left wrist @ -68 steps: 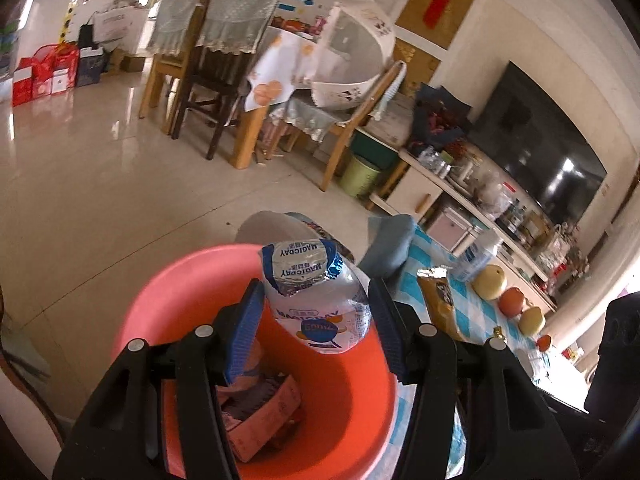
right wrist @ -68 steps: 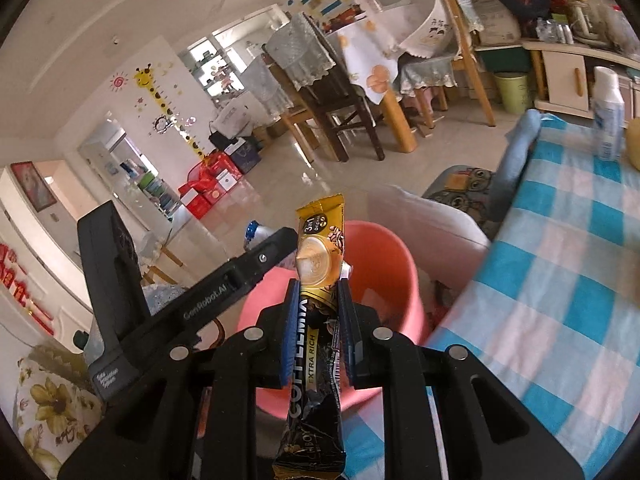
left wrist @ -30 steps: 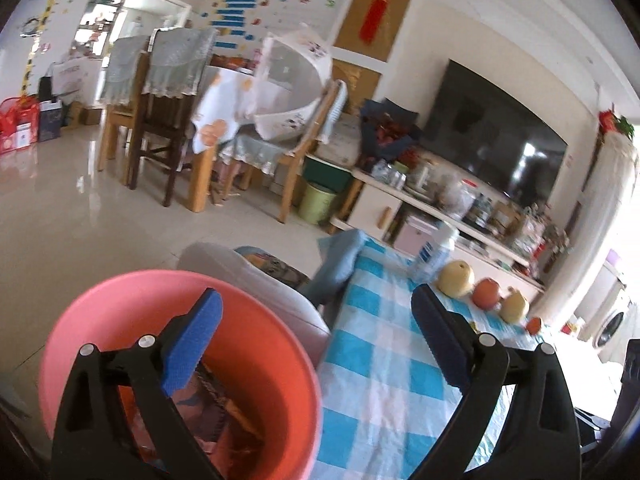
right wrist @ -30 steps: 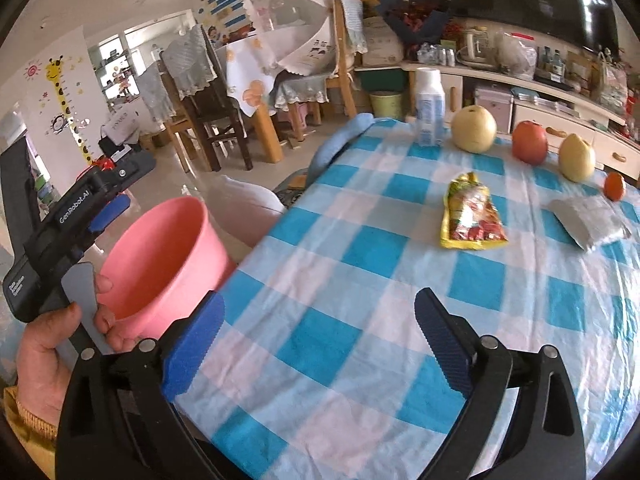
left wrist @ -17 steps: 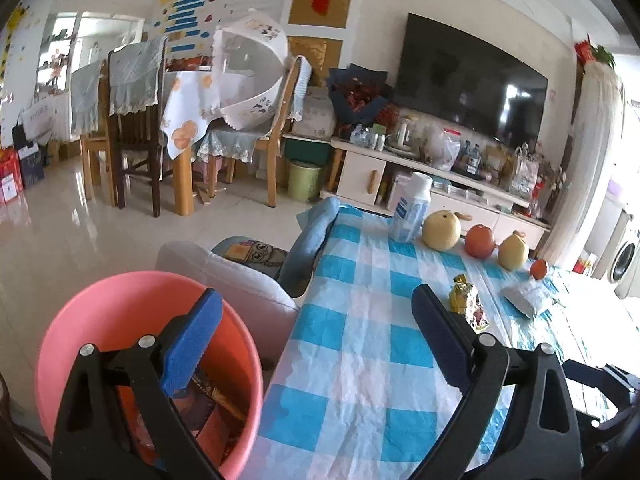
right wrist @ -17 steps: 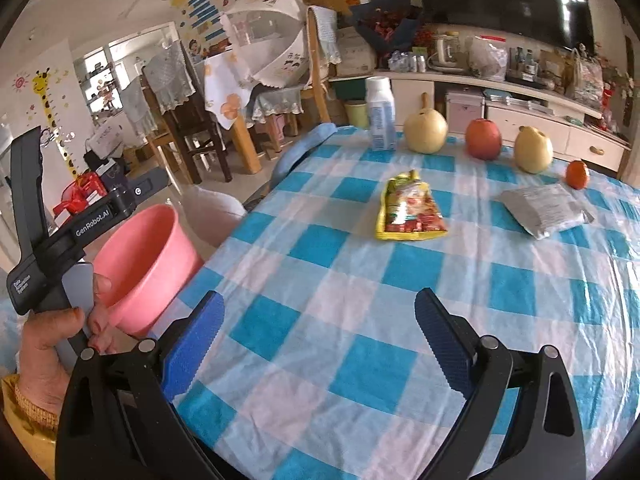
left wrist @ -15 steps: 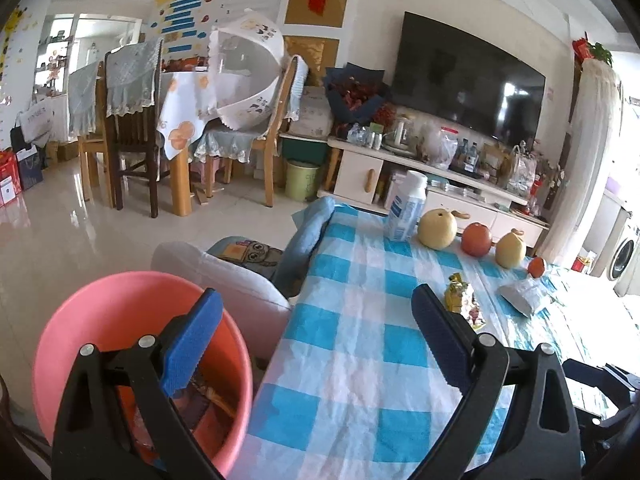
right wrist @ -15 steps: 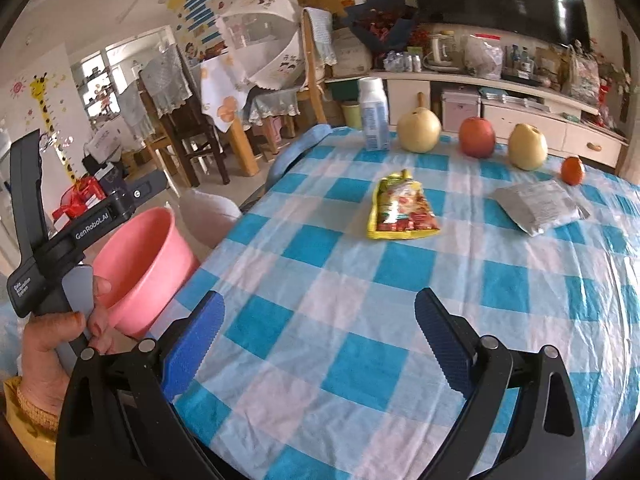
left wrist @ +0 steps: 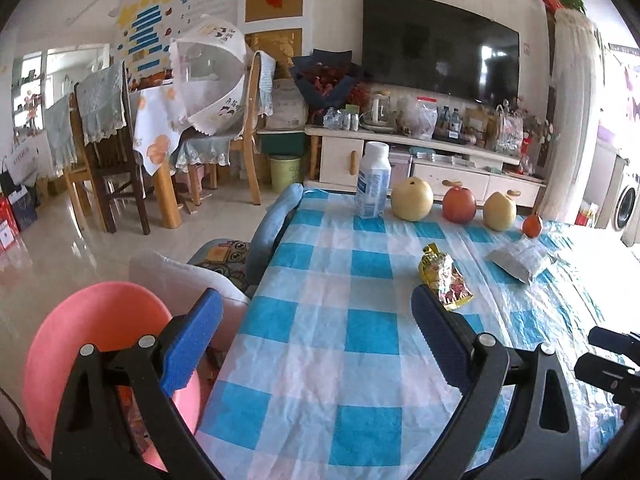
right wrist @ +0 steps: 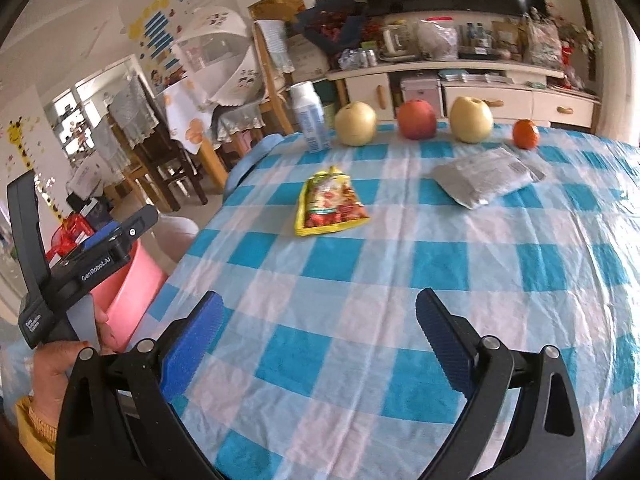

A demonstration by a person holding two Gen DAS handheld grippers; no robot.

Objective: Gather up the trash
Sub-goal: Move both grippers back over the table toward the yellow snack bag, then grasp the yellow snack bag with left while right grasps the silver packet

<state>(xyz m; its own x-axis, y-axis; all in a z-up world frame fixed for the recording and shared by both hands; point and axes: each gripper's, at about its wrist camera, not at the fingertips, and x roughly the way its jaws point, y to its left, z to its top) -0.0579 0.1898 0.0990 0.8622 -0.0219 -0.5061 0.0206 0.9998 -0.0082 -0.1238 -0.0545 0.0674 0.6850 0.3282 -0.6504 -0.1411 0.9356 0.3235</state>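
Note:
A yellow snack wrapper [right wrist: 330,206] lies on the blue-checked tablecloth [right wrist: 400,280]; it also shows in the left wrist view [left wrist: 444,278]. A grey foil packet [right wrist: 484,176] lies further right, seen too in the left wrist view [left wrist: 518,258]. A pink bin [left wrist: 100,320] with trash inside stands off the table's left edge, also in the right wrist view [right wrist: 128,292]. My left gripper [left wrist: 316,340] is open and empty over the table's left edge. My right gripper [right wrist: 318,340] is open and empty above the cloth.
A white bottle [right wrist: 310,118], two pears [right wrist: 355,123] [right wrist: 471,119], an apple [right wrist: 417,119] and a small orange [right wrist: 526,133] line the table's far edge. A cushioned chair [left wrist: 224,256] stands left of the table. Dining chairs, a TV cabinet and a green bin stand beyond.
The bottle and the coffee sachet have left my grippers, and both jaws have opened. Both grippers have swung right from the pink bin toward the table.

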